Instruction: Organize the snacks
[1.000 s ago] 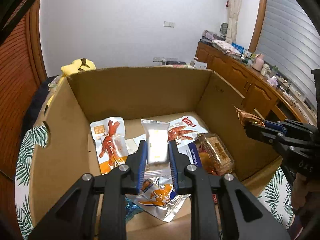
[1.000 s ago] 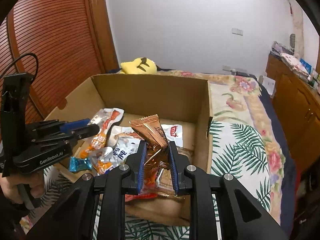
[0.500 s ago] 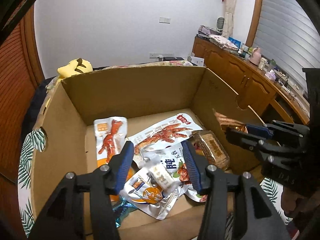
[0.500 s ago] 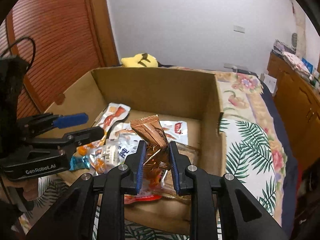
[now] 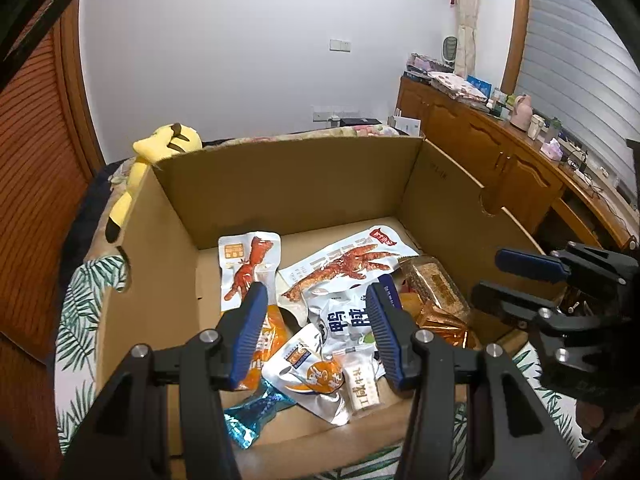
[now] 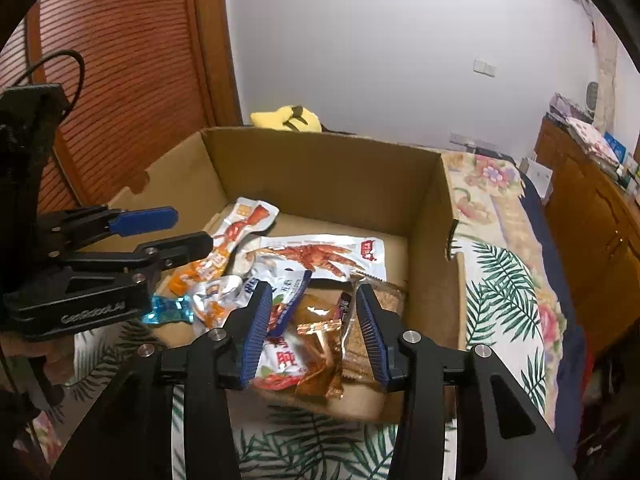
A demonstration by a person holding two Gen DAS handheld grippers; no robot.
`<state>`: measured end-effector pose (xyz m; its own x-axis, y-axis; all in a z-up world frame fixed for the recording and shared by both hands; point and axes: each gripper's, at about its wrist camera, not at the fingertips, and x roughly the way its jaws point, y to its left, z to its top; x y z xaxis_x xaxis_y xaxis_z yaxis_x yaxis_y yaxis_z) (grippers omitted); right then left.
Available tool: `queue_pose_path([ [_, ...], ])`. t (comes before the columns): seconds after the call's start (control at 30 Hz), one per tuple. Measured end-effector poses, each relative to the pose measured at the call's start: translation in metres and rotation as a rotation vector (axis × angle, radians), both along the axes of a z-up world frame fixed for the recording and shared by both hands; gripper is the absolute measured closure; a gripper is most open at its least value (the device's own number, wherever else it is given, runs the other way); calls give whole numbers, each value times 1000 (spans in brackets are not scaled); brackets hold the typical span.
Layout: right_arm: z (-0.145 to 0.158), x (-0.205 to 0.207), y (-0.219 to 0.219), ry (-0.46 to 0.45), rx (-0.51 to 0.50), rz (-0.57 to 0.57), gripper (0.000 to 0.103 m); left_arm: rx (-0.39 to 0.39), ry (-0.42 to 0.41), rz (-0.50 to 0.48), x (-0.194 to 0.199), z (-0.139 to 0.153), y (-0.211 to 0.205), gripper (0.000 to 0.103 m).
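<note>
left gripper (image 5: 316, 328): jaws standing spread, gripping nothing; they have just been opening, and snack packets are lying in the box beneath the gap, none of them pinched.
below left jaws: small white bar packet (image 5: 360, 384) lying flat, beside a silver-and-orange pouch (image 5: 308, 376); white pouch with blue characters (image 5: 344, 316) sitting just beyond them.
outside left jaw, near side: blue foil candy (image 5: 256, 408) resting at the box's front edge.
right gripper (image 6: 314, 324): jaws standing apart, pads touching nothing; they have just been opening, with the copper foil wrapper (image 6: 320, 344) lying loose between and below them.
right of right jaws: clear-wrapped brown biscuit pack (image 6: 384, 300) lying partly under the copper wrapper.
beyond both jaws: two white chicken-feet packets, a long one (image 6: 320, 256) and a narrower one (image 5: 250, 264), lying flat on the box floor.
cardboard box (image 5: 288, 184): open-topped, holding all the snacks, sitting on a leaf-print cover (image 6: 504, 288).
past the box: yellow plush toy (image 5: 160, 152) lying behind the far wall.
</note>
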<state>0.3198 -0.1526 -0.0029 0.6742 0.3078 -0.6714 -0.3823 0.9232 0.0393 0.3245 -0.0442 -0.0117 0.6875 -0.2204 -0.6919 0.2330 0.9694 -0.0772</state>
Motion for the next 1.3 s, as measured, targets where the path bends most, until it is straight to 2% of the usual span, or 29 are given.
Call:
queue_pose_path([
  [0.2, 23, -33, -11, -57, 38, -14, 59, 21, -55, 10, -25, 24, -2, 50],
  [0.33, 41, -57, -18, -100, 67, -24, 58, 27, -97, 11, -48, 41, -2, 42],
  [0.4, 48, -67, -22, -120, 86, -31, 58, 30, -125, 19, -60, 51, -3, 29],
  [0.43, 53, -73, -25, -131, 101, -39, 55, 29, -152, 31, -69, 56, -2, 17],
  [0.47, 58, -79, -28, -141, 112, -45, 53, 29, -171, 37, -75, 60, -2, 10],
  [0.53, 66, -89, -32, -166, 129, -58, 38, 29, -208, 43, -88, 68, -1, 6],
  [0.57, 68, -92, -32, -174, 132, -61, 34, 30, -218, 49, -93, 71, 1, 5],
  [0.63, 75, -102, -35, -196, 141, -74, 15, 36, -255, 70, -105, 78, 3, 5],
  [0.73, 81, -118, -39, -235, 158, -94, 2, 30, -305, 95, -124, 86, 6, 1],
  [0.77, 83, -123, -40, -242, 161, -99, 0, 28, -322, 102, -131, 90, 5, 0],
  [1.0, 91, -156, -45, -301, 160, -131, 0, 43, -358, 130, -163, 100, 3, 0],
  [1.17, 96, -187, -50, -361, 177, -135, 0, 67, -379, 149, -191, 97, -1, 0],
  [1.3, 99, -215, -48, -411, 153, -144, 0, 89, -391, 162, -216, 93, -4, 0],
])
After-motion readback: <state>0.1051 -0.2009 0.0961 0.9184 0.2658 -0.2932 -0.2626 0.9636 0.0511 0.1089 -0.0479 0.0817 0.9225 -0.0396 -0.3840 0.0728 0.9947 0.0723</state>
